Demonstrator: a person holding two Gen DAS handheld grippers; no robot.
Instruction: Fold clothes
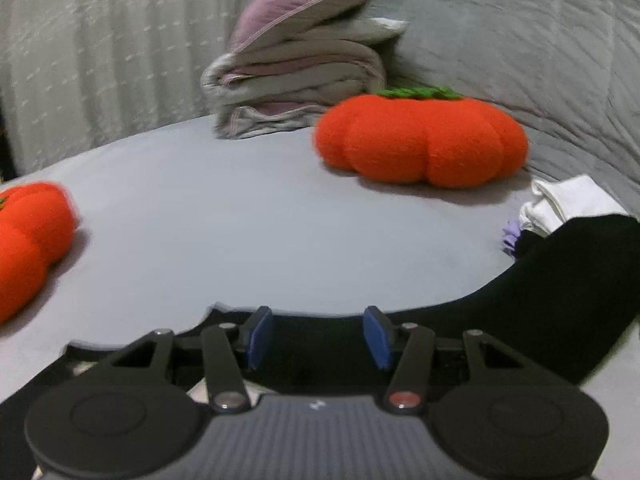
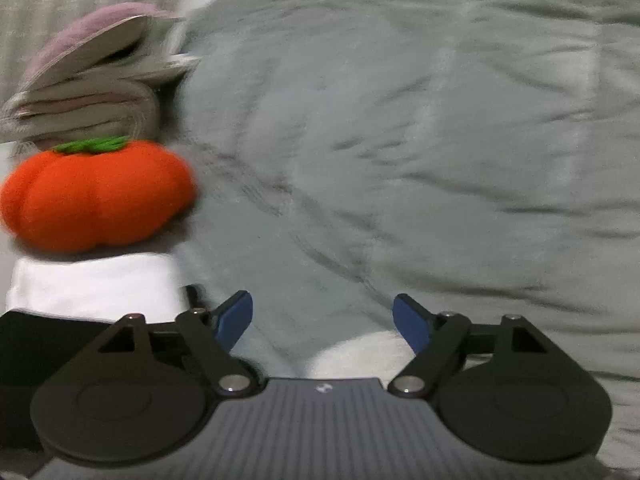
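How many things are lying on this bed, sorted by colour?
Orange: 2, the pumpkin cushion and another pumpkin cushion at the left edge
Black: 1, the black garment
White: 1, the white garment
Purple: 2, the pillow and a small purple thing
Grey: 2, the folded blanket and the quilt
Total: 8

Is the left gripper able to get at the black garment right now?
Probably yes. The left gripper is open right over the black garment, whose edge lies just past its fingertips on the grey sheet, with nothing between.
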